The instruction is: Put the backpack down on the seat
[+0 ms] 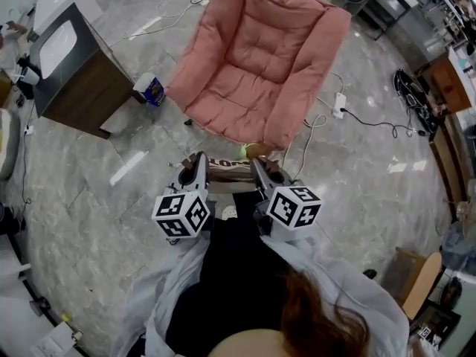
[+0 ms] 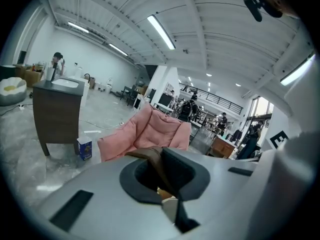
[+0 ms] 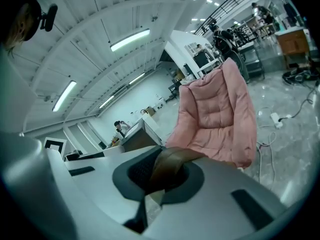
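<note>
Head view: cabinet (image 1: 74, 76), carton (image 1: 152, 90) near seat (image 1: 256, 69)

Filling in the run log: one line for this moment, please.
left gripper: shut on backpack strap | right gripper: shut on backpack strap | backpack: held short of pink chair, not on seat

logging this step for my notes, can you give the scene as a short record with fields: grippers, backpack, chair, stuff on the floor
left gripper: jaws shut on a brown strap
right gripper: jaws shut on the other strap
backpack: held between the two grippers, short of the chair, not yet on the seat
chair: pink, padded, straight ahead
floor items: dark cabinet at left, blue carton beside it, power strip right of the chair
</note>
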A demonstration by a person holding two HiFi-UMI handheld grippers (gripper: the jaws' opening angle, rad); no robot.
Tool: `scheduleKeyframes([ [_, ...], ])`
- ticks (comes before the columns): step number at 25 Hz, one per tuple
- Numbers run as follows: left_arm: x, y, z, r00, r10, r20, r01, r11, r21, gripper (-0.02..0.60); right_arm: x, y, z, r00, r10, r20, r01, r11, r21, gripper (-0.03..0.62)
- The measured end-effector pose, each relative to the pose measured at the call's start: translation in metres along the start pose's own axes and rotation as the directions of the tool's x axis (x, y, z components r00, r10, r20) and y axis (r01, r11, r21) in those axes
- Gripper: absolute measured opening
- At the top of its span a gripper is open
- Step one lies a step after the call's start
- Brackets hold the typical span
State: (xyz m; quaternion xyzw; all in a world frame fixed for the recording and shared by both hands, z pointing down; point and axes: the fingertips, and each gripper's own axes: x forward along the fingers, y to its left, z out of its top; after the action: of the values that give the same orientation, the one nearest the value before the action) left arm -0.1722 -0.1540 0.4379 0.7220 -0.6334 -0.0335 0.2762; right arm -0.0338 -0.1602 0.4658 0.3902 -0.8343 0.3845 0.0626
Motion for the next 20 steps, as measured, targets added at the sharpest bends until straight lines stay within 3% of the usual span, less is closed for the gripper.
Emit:
scheduleKeyframes([
  [11, 0.088, 0.007, 0.054, 0.998, 0.053, 0.034, -0.054, 0.999, 0.0, 0.014, 0.075, -0.03, 0.085, 0.997, 0.071, -0.032, -0.07, 0.997, 0.026, 0.009],
  [20, 0.163, 0.012, 0.095, 0.999, 0.023, 0.039, -0.024, 1.0, 0.007, 0.014, 0.14, -0.052, 0.158, 0.992, 0.12, -0.039, -0.121, 0.992, -0.027, 0.009],
])
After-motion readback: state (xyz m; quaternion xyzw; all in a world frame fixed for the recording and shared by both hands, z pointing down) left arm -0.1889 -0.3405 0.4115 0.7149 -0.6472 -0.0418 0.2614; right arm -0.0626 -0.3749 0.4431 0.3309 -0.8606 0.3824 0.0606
